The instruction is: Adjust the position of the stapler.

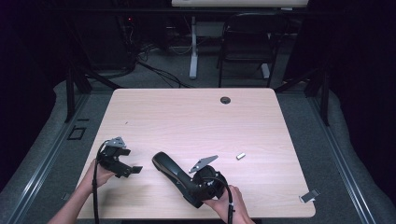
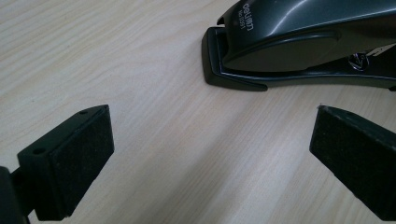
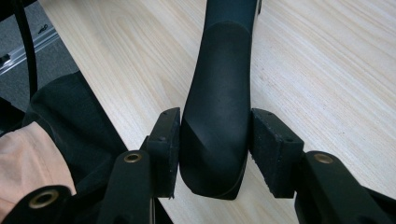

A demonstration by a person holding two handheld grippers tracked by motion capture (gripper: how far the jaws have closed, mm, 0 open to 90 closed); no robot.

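A black stapler [image 1: 170, 170] lies on the light wooden table [image 1: 196, 121] near its front edge, nose toward the left and back. My right gripper [image 1: 196, 193] has the stapler's rear end [image 3: 219, 107] between its pads [image 3: 168, 140], and both pads press on the stapler's sides. My left gripper [image 1: 130, 170] rests to the left of the stapler's nose. In the left gripper view its jaws [image 2: 210, 154] stand wide open over bare table, and the stapler's nose [image 2: 299, 42] lies just beyond them, apart from both pads.
A small metal piece [image 1: 241, 156] lies to the right of the stapler. A grey clip [image 1: 309, 196] sits near the table's front right corner, and a round cable port [image 1: 225, 100] at the back edge. A chair [image 1: 247, 42] stands behind the table.
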